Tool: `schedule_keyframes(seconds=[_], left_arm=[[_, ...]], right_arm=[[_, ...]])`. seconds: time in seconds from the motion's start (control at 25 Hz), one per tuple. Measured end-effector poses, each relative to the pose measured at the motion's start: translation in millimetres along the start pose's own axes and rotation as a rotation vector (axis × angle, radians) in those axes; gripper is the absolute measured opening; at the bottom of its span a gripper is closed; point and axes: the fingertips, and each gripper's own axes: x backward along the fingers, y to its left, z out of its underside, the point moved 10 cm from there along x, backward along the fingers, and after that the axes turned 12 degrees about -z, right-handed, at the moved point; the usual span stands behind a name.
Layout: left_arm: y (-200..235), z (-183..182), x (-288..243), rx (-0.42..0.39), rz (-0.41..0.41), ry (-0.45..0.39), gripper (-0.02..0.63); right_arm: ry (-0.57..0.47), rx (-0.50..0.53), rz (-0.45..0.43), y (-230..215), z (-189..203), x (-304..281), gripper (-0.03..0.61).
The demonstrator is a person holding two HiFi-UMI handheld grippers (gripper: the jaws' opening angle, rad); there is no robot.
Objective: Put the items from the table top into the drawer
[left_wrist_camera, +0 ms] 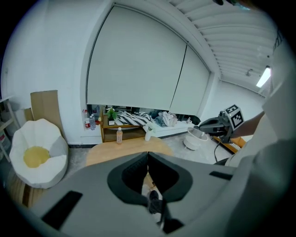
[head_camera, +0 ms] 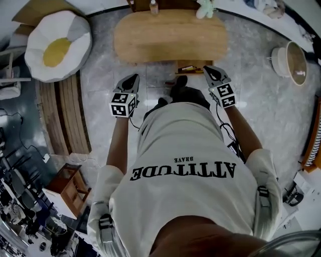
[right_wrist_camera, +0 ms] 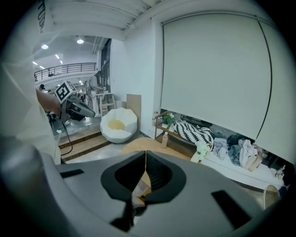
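This looks like a living-room corner staged inside a big lab hall. A fried-egg beanbag (head_camera: 57,45), an oval wooden table (head_camera: 170,37) and a low shelf (left_wrist_camera: 111,129) sit under roller blinds (left_wrist_camera: 138,65). A railed gallery (right_wrist_camera: 64,69) and cable-strewn equipment (head_camera: 22,221) stand alongside.

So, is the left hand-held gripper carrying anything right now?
No, in the left gripper view the left hand-held gripper has its jaws pressed together with nothing between them.

The oval wooden surface (head_camera: 170,37) stands on a grey tiled floor (head_camera: 100,75). Along its far edge stand a small bottle (head_camera: 153,7) and a pale plush toy (head_camera: 205,8).
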Motion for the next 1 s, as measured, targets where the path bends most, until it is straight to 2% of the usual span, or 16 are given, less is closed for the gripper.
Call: schedule_keyframes(seconds=[0.16,0.52,0.8,1.0], left_arm=[[3.9,6.1,25.0,-0.011,0.006,-0.032,0.021],[-6.4,-2.3,63.6,-0.070,0.053,-0.181,0.023],[-48.6,-20.7,71.7,-0.092,0.079,-0.242,0.021],[-81.1,-27.3,71.0,-0.085,0.049,-0.272,0.021]], right_arm=[[-0.019,0.003,0.047,23.4,-1.3,21.3,0.020],[-0.099,-0.068,0.193,60.4,9.3,97.2,0.020],[-0.176,-0.091,0.251,64.0,18.8,156.5,0.020],[-0.168,-0.036,0.252,49.1,34.4,175.2,0.020]])
